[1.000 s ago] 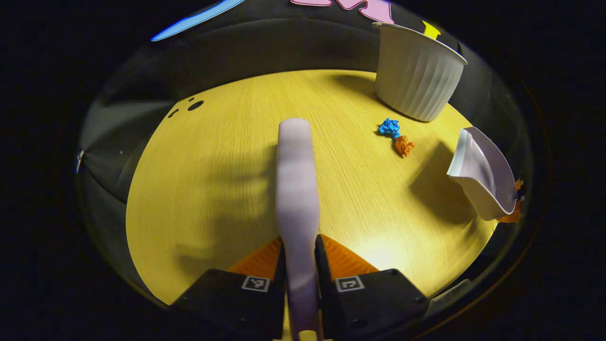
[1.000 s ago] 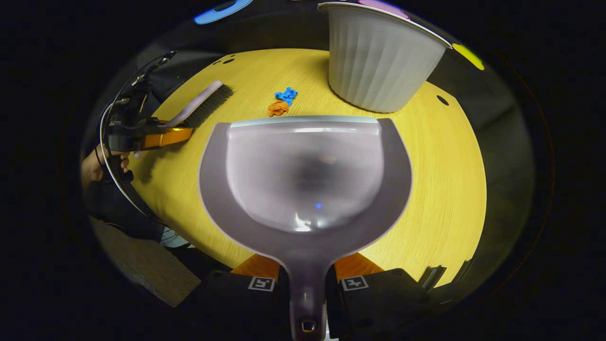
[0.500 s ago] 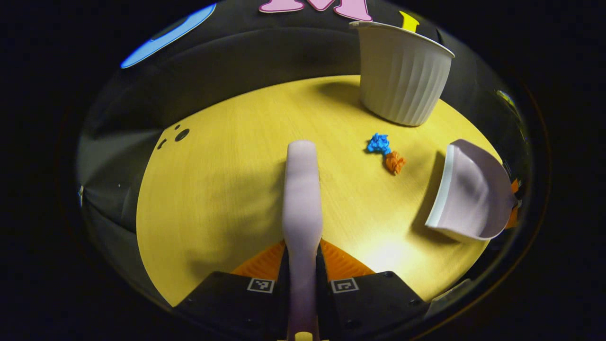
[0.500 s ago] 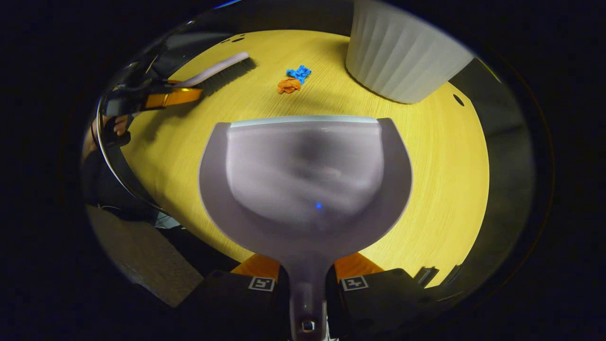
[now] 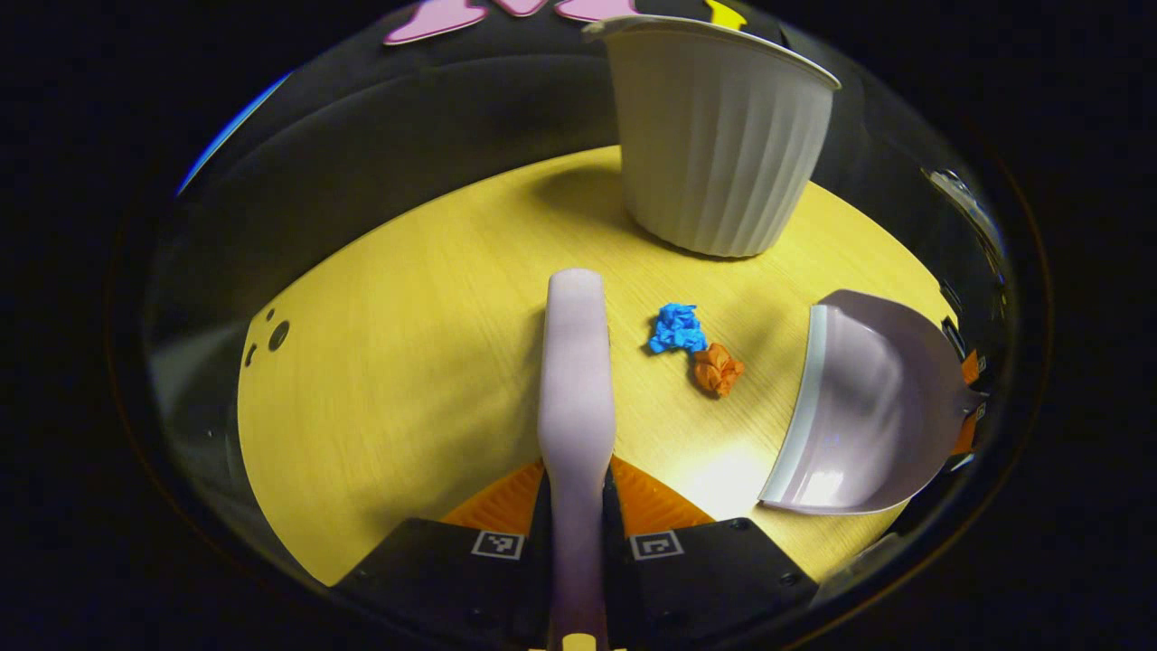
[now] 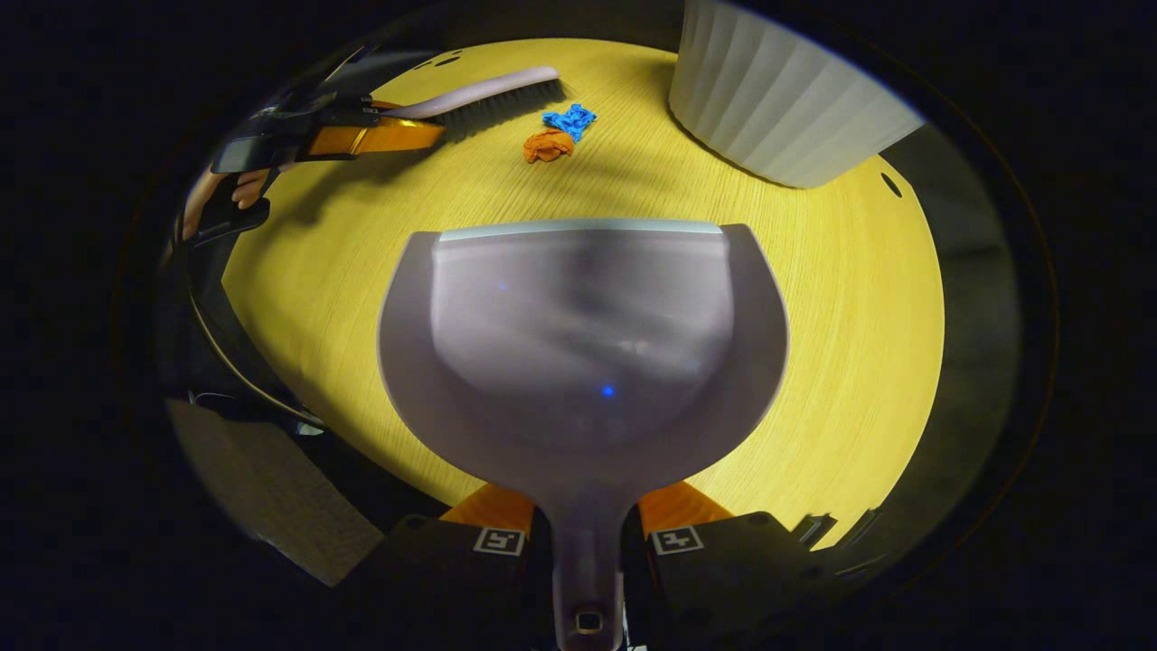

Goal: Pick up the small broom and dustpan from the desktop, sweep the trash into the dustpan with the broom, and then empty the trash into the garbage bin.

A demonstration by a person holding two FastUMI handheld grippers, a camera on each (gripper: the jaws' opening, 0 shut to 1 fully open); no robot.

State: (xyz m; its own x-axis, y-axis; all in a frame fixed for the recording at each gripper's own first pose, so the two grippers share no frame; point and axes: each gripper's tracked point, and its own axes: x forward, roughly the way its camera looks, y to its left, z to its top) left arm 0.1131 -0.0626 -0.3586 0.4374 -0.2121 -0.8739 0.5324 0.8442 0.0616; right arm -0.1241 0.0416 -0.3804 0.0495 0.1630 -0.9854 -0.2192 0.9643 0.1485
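Now the two tools are closing in on the trash from either side. Compared with a second ago, the small broom (image 5: pixel 573 380) is sitting much nearer the blue paper wad (image 5: pixel 677 328) and the orange paper wad (image 5: pixel 718 369), and the dustpan (image 5: pixel 868 407) is tipping down so its lip is facing them — the sweep looks about to begin, though no trash is in the pan yet.

The left gripper (image 5: pixel 576 515) is clamping the broom handle between both fingers, and the right gripper (image 6: pixel 587 529) is pinching the dustpan (image 6: pixel 583 334) handle the same way. In the right gripper view the broom (image 6: pixel 479 90) bristles are lying just beside the wads, apart from them, with a hand (image 6: pixel 237 192) behind the other gripper.

The ribbed white garbage bin (image 5: pixel 719 145) is standing near the wads at the far side of the round wooden desktop (image 5: pixel 407 362) (its wall could block a long stroke). Open wood is lying between wads and pan lip — enough for a short push, I judge. The desktop edge is curving close behind the dustpan, so the pan is having little room to back away.
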